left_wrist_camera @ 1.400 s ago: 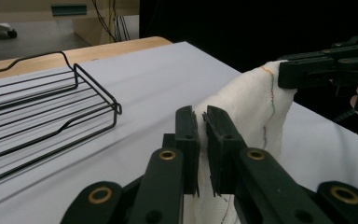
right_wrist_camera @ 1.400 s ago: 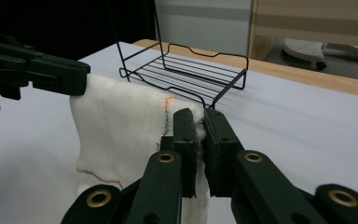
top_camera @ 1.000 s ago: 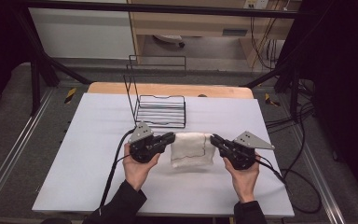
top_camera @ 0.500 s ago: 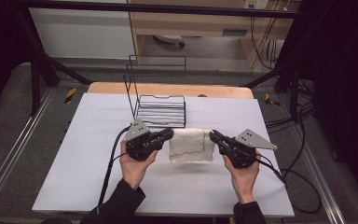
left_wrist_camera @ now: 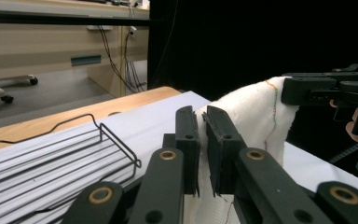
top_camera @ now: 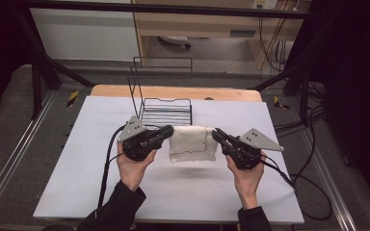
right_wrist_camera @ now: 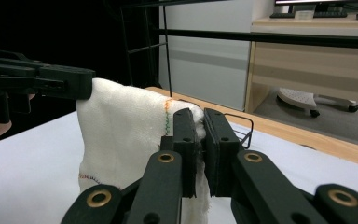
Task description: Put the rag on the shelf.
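I have lifted the white cloth (top_camera: 192,143) off the table (top_camera: 77,159); a second ago it lay bunched on the surface, and now it hangs spread between my left gripper (top_camera: 166,132) and my right gripper (top_camera: 218,134), a shadow beneath it. Both hands have risen slightly, moving a little apart.

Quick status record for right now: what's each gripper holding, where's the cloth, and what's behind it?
left gripper: shut on the cloth's left top corner
right gripper: shut on the cloth's right top corner
white cloth: lifted off the table, hanging between the two grippers, coloured stitching showing
wire rack: on the table behind the cloth, apart from it
table: white surface, cloth's shadow below it
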### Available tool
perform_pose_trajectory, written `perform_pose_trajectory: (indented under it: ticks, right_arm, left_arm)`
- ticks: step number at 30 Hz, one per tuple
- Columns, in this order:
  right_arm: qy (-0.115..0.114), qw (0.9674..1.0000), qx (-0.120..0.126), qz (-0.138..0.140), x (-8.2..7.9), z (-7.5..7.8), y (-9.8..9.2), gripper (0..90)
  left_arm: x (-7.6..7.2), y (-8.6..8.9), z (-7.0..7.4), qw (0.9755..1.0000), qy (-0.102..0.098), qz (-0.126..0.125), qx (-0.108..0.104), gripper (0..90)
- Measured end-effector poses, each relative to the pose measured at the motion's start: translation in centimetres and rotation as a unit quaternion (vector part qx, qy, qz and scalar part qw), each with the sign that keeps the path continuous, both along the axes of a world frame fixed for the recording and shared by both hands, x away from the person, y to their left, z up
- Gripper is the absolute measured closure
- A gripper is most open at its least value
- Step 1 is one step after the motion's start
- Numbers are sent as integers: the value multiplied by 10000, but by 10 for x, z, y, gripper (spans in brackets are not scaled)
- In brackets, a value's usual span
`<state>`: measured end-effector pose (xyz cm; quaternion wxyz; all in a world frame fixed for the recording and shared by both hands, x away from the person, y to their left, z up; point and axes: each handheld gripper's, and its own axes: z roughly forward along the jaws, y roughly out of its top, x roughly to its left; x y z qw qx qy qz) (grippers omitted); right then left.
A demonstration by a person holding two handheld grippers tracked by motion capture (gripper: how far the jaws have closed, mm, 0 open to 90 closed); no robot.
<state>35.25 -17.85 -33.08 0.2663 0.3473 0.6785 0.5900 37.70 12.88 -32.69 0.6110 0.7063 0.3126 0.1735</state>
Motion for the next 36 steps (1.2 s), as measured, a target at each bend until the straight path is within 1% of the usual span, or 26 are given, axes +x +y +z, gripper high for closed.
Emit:
perform_pose_trajectory:
  ticks: [6,11,18,23,36]
  right_arm:
    - [-105,9999,62,14,3,7,7,843]
    - [-180,9998,59,23,4,12,12,843]
    - [-285,9995,139,45,7,22,20,843]
    - [-317,9994,141,65,9,26,24,843]
    - [-518,9984,184,107,15,43,36,843]
  left_arm:
    - [1,7,8,9999,-109,66,-34,839]
    - [1,13,13,9998,-152,118,-103,840]
    - [2,19,21,9995,-235,171,-156,841]
    - [2,24,26,9992,-283,199,-205,841]
    - [4,37,45,9982,-453,288,-276,842]
